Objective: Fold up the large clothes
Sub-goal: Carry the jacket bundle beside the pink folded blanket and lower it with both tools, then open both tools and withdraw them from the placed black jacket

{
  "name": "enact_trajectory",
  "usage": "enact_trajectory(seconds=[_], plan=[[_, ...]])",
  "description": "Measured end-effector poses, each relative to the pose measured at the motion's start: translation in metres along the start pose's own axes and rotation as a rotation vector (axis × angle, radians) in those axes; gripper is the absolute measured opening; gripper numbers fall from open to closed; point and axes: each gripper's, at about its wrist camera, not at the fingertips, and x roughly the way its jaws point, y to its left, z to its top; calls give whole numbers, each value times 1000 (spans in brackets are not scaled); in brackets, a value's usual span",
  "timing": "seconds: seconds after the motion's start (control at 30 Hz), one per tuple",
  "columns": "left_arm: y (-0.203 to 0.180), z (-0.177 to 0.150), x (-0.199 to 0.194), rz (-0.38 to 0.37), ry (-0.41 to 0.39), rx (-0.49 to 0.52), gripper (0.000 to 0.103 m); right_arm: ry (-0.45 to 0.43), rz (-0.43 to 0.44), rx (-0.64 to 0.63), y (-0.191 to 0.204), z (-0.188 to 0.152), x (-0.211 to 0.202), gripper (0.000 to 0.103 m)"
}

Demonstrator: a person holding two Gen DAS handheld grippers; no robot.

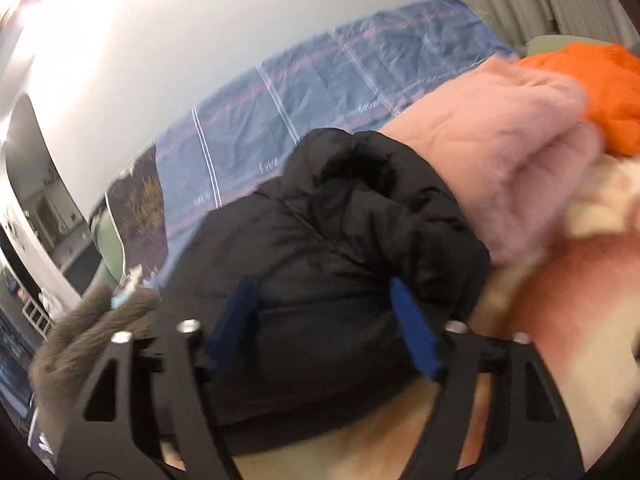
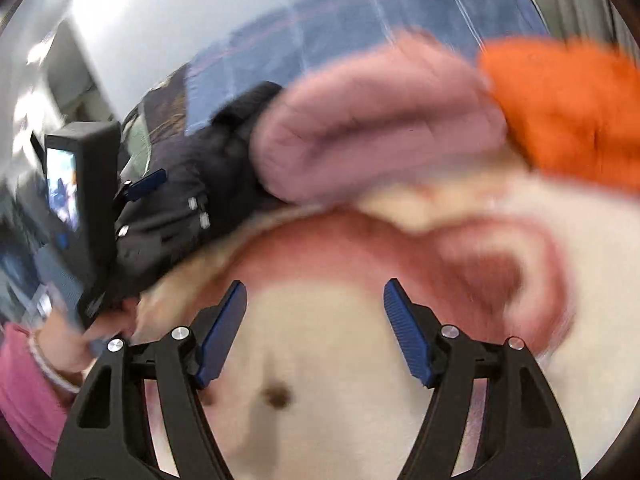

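A black puffy jacket (image 1: 340, 220) lies bunched on a pile of clothes. My left gripper (image 1: 324, 320) is shut on it, and the fabric fills the gap from one blue pad to the other. In the right wrist view the same jacket (image 2: 192, 176) shows at the left, with one blue finger (image 2: 146, 184) of the left gripper lying on it. My right gripper (image 2: 316, 320) stands open over a cream and red fluffy garment (image 2: 320, 248), with nothing between its pads. A pink fluffy garment (image 1: 500, 152) (image 2: 380, 132) rests behind the jacket.
An orange garment (image 1: 600, 92) (image 2: 568, 112) tops the pile at the right. A blue quilted bed cover (image 1: 300, 100) spreads behind, below a white wall. Grey fur (image 1: 92, 332) lies at the lower left. A hand in a pink sleeve (image 2: 24, 380) holds the left gripper.
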Motion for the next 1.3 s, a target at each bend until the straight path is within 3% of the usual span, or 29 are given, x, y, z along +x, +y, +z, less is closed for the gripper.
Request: enact_trajectory(seconds=[0.07, 0.13, 0.33, 0.4, 0.57, 0.7, 0.87, 1.07, 1.3], plan=[[0, 6, 39, 81, 74, 11, 69, 18, 42, 77, -15, 0, 5, 65], [7, 10, 56, 96, 118, -35, 66, 10, 57, 77, -16, -1, 4, 65], [16, 6, 29, -27, 53, -47, 62, 5, 27, 37, -6, -5, 7, 66], [19, 2, 10, -71, 39, -66, 67, -3, 25, 36, -4, -5, 6, 65], [29, -21, -57, -175, 19, -160, 77, -69, -51, -8, 10, -11, -15, 65], [45, -43, -120, -250, -15, -234, 91, -140, -58, -153, 48, -18, -60, 65], [68, -61, -202, -207, -68, -344, 100, -231, -109, -296, 94, -40, -145, 66], [75, -74, -289, -152, -120, -385, 101, -291, -76, -256, 102, -70, -235, 79], [62, -96, -367, -162, -182, -431, 101, -397, -213, -274, 109, -123, -303, 90]])
